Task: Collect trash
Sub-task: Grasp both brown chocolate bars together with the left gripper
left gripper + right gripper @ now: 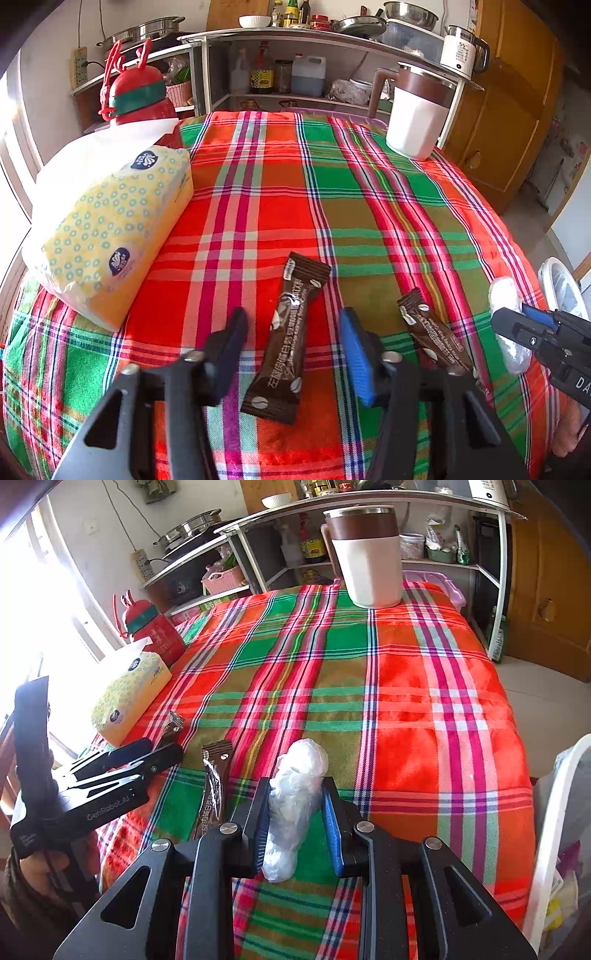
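- The left claw [291,343] hangs over the bench [369,206], which is covered by a red, green and pink checked cloth. Its jaws stand apart on either side of a brown sachet [286,332] that lies flat on the cloth; neither pad presses on it.
- A second brown sachet [432,332] lies just to the right of that claw, partly hidden behind its blue pad in the left wrist view.
- The right claw [295,812] is clamped on a crumpled wad of clear plastic [295,805], with both pads pressed against its sides.
- The left wrist view catches the right claw from the side at the right edge, with the wad sticking out above and below it; the close grip is plain only in the right wrist view.
- The right wrist view shows the left claw from outside, low at the left, with part of a hand below it. Here only the ends of the two sachets show.
- A white bin [554,830] with rubbish inside stands at the right edge of the bench; the left wrist view shows only its rim.
- A yellow tissue pack [110,236] lies at the left, touching a red bottle [144,99] behind it.
- A white and brown jug [417,110] stands at the far right corner of the bench, well apart from the sachets.
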Demonstrator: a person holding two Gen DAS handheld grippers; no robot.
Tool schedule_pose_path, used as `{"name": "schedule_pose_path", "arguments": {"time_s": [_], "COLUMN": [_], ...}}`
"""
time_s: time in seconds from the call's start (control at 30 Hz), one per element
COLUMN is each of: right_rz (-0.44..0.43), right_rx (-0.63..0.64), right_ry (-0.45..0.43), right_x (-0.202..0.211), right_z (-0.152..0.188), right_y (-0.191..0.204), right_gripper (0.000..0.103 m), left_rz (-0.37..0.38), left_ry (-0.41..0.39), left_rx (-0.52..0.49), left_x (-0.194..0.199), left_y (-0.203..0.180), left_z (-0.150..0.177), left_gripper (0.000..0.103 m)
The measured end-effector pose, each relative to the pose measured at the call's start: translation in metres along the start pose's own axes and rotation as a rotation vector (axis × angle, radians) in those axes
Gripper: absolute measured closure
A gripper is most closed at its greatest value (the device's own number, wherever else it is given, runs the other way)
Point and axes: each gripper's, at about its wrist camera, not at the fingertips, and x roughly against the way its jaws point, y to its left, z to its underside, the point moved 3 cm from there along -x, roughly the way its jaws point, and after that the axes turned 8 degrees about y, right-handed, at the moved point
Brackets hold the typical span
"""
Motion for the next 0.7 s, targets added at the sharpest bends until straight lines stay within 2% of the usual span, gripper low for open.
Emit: {"name": "schedule_pose_path", "arguments": {"time_s": [0.03,0.1,0.13,0.23,0.47,0.5,0.57,0.7], "right_rz": [-0.002,-0.006,-0.008,-0.018,-0.028,-0.028,-0.029,-0.03], "right_rx": [-0.003,-0.012,-0.016,-0.027,-0.049,-0.051,-0.06,-0.066], "right_ry": [-0.005,-0.011,-0.013,-0.019,-0.033,-0.036,-0.04,-0.04], "right_x": [0.002,0.004,0.005,0.008,0.018,0.019,0.021,0.024], "right_z": [0.0,0.001,0.002,0.004,0.011,0.013,0.014,0.017], "right_y": [-0.001,-0.004,-0.005,-0.008,-0.019,-0.021,-0.024,-0.028], "right_gripper": [0.075,0.075,0.075,0.075,0.076,0.075,0.075,0.075], "left_rz": [0.016,0.027,0.039,0.109,0.162,0.167,0.165,0.148], "left_ry": [0.001,-0.001,-0.002,0.009,0.016,0.015,0.022,0.017], "left_rx": [0.002,0.009,0.01,0.012,-0.017,-0.011,0.009,0.004], "left_x": [0.001,0.005,0.006,0.01,0.017,0.018,0.017,0.016], "left_y": [-0.001,-0.003,-0.005,-0.015,-0.041,-0.043,-0.046,-0.056], "left_z": [0.001,0.005,0.007,0.013,0.02,0.02,0.019,0.022], "left_gripper": [0.07,0.073,0.079,0.081,0.08,0.078,0.055,0.047]}}
